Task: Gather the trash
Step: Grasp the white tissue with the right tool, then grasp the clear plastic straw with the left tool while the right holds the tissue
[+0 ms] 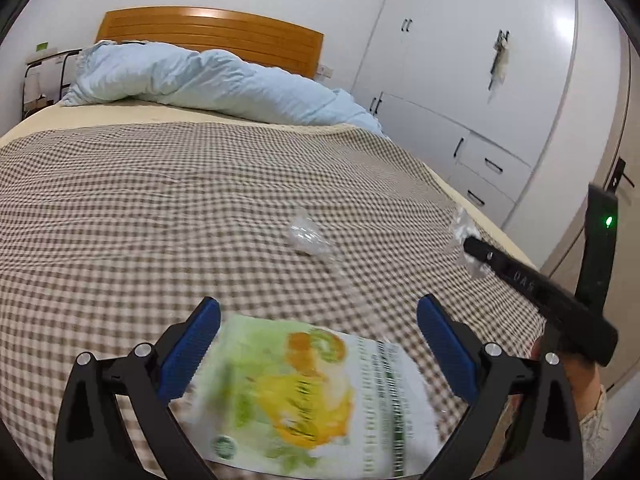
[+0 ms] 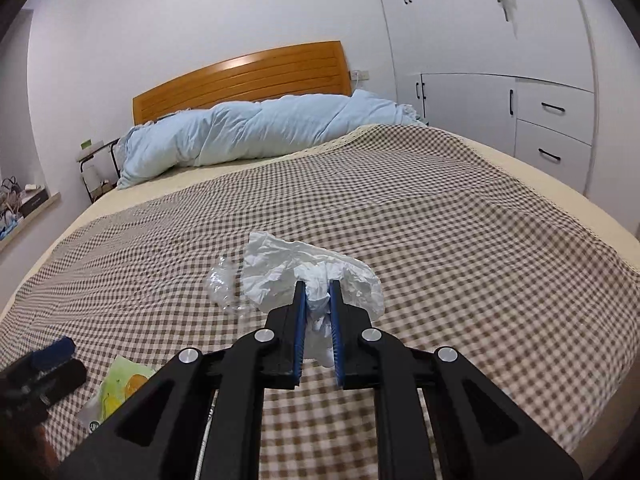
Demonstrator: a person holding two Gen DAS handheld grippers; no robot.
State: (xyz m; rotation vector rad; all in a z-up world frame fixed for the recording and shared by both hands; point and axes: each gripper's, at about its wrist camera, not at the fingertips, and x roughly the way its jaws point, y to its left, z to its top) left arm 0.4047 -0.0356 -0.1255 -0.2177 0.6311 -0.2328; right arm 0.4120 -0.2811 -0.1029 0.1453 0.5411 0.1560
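The crumpled white tissue (image 2: pixel 312 276) is pinched in the right hand-held gripper (image 2: pixel 318 286) just above the checkered bed (image 2: pixel 440 220). The left hand-held gripper (image 1: pixel 318 312) is spread over a snack wrapper (image 1: pixel 304 396). A firm, steady pinch should keep the tissue from slipping; the clear plastic scrap (image 2: pixel 222 280) remains.

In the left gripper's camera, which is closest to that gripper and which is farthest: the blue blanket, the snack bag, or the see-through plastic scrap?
From the left gripper:
1. Snack bag, lying between its open fingers.
2. See-through plastic scrap, ahead on the checkered cover.
3. Blue blanket, bunched up by the wooden headboard.
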